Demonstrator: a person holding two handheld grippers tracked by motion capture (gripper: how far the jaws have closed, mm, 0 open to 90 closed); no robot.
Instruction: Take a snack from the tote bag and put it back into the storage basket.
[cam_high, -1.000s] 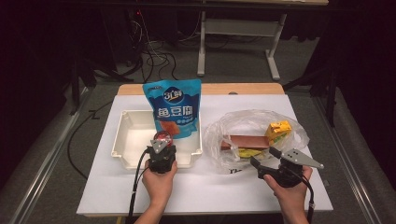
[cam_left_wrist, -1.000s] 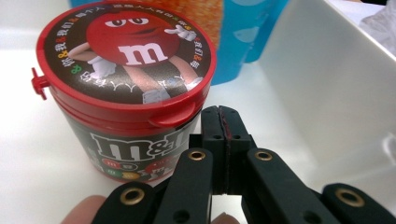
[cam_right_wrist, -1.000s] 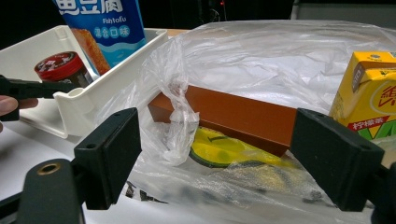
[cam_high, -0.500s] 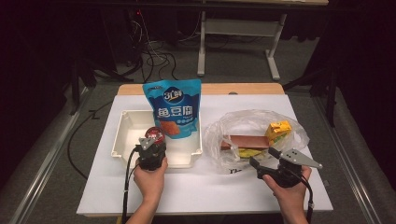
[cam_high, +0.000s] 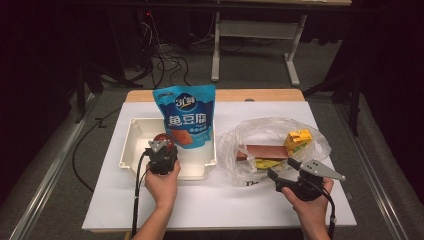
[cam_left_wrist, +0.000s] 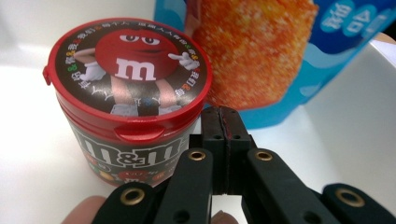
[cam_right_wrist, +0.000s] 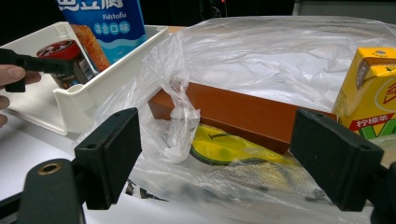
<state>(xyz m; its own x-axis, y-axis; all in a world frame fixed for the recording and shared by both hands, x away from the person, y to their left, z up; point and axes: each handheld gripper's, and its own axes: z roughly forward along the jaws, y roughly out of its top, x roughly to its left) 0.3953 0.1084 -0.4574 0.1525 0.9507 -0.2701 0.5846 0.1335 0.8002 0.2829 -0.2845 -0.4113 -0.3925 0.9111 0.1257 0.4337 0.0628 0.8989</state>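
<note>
Left gripper (cam_left_wrist: 224, 140) beside red-lidded round candy tub (cam_left_wrist: 128, 100), jaws pressed together, empty.
Tub stands upright, just left of the jaws; right gripper (cam_right_wrist: 233, 158) gapes wide, well apart.

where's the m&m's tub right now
The m&m's tub stands in the white tray at the left of the high view, beside the blue fish tofu bag, just ahead of the shut left hand-held gripper.

Inside the white tray (cam_high: 131, 145), the candy tub (cam_left_wrist: 126, 107) and upright blue pouch (cam_high: 187, 116) crowd its 3 o'clock half; the 9 o'clock half lies free. The plastic bag (cam_high: 240, 140) blocks the desk (cam_high: 220, 205) beyond.
</note>
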